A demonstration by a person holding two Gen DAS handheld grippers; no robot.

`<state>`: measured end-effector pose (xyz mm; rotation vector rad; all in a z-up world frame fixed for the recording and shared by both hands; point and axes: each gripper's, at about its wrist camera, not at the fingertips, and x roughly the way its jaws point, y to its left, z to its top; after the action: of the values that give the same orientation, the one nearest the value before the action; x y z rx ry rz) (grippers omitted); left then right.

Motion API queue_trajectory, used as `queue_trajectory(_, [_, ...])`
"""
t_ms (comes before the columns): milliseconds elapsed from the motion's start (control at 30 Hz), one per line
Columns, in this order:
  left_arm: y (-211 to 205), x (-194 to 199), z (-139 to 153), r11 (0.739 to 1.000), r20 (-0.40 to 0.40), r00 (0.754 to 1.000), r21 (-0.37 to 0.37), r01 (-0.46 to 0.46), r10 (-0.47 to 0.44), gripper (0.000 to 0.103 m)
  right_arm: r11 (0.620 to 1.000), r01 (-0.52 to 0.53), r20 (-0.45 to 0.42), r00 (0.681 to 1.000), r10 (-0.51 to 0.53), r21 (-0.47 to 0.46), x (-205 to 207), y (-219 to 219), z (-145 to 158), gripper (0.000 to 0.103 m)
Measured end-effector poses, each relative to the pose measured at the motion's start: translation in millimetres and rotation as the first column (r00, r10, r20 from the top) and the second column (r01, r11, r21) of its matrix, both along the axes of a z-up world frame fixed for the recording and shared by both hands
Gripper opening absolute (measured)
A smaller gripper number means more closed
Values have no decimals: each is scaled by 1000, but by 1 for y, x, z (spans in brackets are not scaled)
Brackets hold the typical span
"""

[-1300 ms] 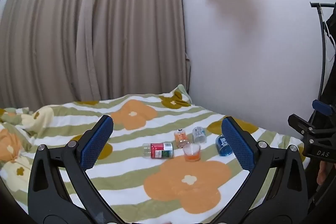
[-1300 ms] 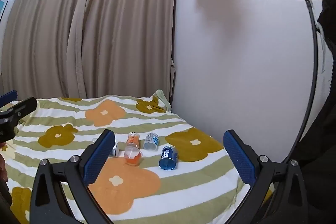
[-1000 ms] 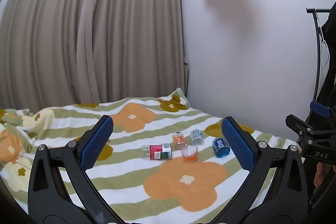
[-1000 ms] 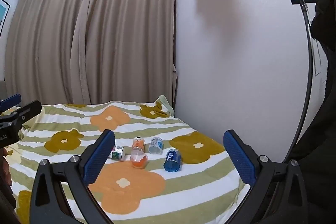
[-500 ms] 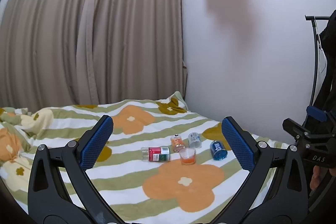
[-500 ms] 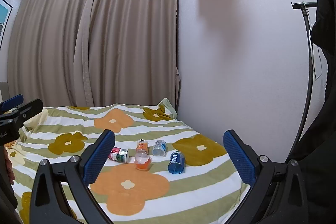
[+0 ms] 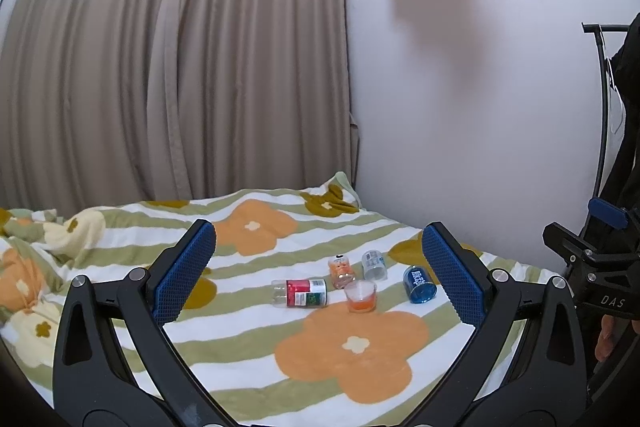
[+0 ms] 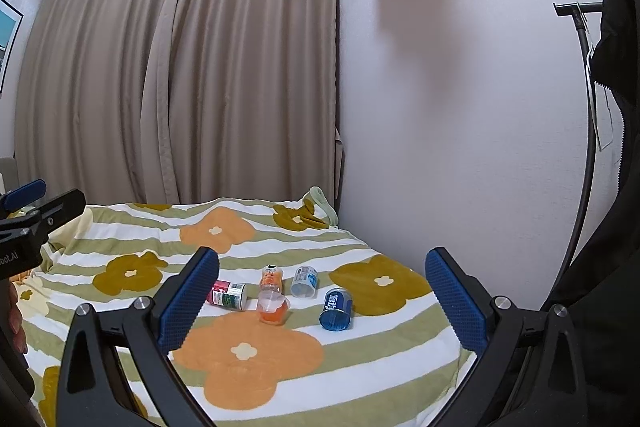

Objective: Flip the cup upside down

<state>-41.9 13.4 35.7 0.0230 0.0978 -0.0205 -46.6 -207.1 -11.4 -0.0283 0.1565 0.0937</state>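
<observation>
A small clear plastic cup (image 7: 361, 296) with an orange lower half stands upright, mouth up, on the flower-patterned bed cover (image 7: 352, 351); the right wrist view shows the cup (image 8: 272, 309) too. My left gripper (image 7: 320, 275) is open, held well back from and above the cup. My right gripper (image 8: 322, 297) is open too, equally far from it, with nothing between its fingers. The right gripper's body (image 7: 592, 267) shows at the right edge of the left view.
Around the cup lie a red-labelled bottle (image 7: 299, 293), a small orange bottle (image 7: 341, 270), a pale can (image 7: 373, 265) and a blue can (image 7: 418, 284). A white wall (image 7: 480, 107) borders the bed on the right, beige curtains (image 7: 160, 67) behind, a clothes rack (image 8: 584, 87) right.
Both grippers have pulled back and risen a little, so the cup and bottles look slightly smaller and lower. Both stay open. Nothing on the bed has moved.
</observation>
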Motion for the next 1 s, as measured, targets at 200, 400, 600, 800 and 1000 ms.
queue_trajectory(200, [-3,3,-1,1000,-14,1000,-1,2,-2,103,1000,-8,-6,1000,8,4,0,-2,2,103])
queue_trajectory(400, [-6,8,-1,1000,-25,1000,-10,1,-2,103,1000,-16,-2,1000,16,5,2,-3,2,103])
queue_trajectory(600, [-9,10,-2,1000,-32,999,-12,-4,4,103,1000,-21,0,1000,21,7,2,0,3,103])
queue_trajectory(800, [-9,9,-4,1000,-32,999,-12,-5,5,103,1000,-20,5,1000,20,15,1,4,3,103])
queue_trajectory(1000, [-8,9,-6,1000,-38,999,-16,-6,5,103,1000,-19,12,1000,19,10,1,10,4,103])
